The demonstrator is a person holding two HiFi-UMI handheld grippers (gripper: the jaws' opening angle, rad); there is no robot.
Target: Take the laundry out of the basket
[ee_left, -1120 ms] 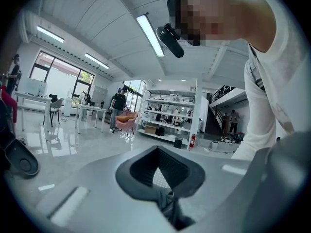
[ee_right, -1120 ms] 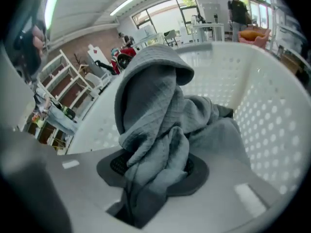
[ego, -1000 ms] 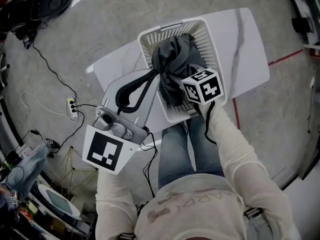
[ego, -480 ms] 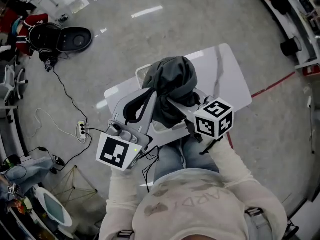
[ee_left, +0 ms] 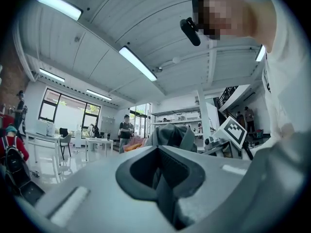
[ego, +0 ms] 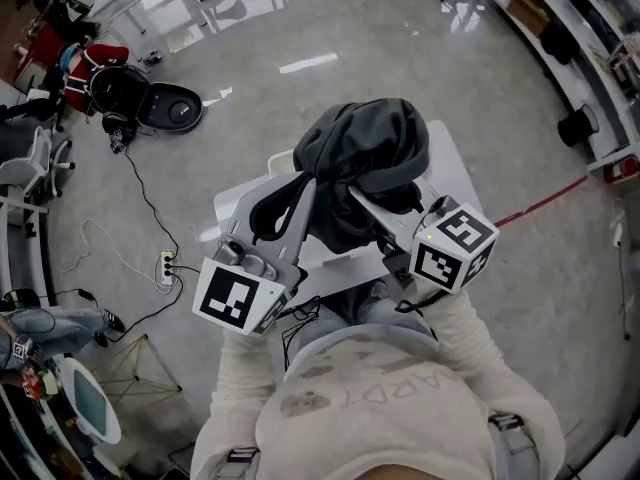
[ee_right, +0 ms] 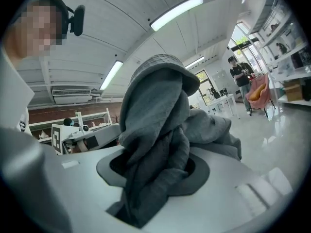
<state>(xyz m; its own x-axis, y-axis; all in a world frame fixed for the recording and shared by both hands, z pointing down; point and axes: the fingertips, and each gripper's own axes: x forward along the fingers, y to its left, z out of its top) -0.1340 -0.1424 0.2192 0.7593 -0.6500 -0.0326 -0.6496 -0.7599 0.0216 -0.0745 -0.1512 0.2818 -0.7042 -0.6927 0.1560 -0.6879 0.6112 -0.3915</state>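
Note:
A dark grey garment (ego: pixel 365 163) hangs bunched high above the white table (ego: pixel 458 173), held up between both grippers. My left gripper (ego: pixel 305 188) is shut on the garment's left side, where a fold of cloth (ee_left: pixel 170 134) shows past its tip (ee_left: pixel 160 149). From the right, my right gripper (ego: pixel 358 196) is shut on a thick twist of the same cloth (ee_right: pixel 155 144), which fills the slot between its jaws (ee_right: pixel 155 171). The white laundry basket is almost wholly hidden under the garment; only a bit of its rim (ego: pixel 278 160) shows.
A power strip (ego: pixel 165 264) with trailing cables lies on the grey floor at left. A black round device (ego: pixel 172 108) sits farther back left. A red tape line (ego: pixel 545 200) crosses the floor at right, near shelving (ego: pixel 580 58). A person (ee_left: pixel 126 132) stands far off.
Both grippers have risen with the garment, which came up out of the basket and now hangs well above it. The basket has gone from view beneath the cloth.

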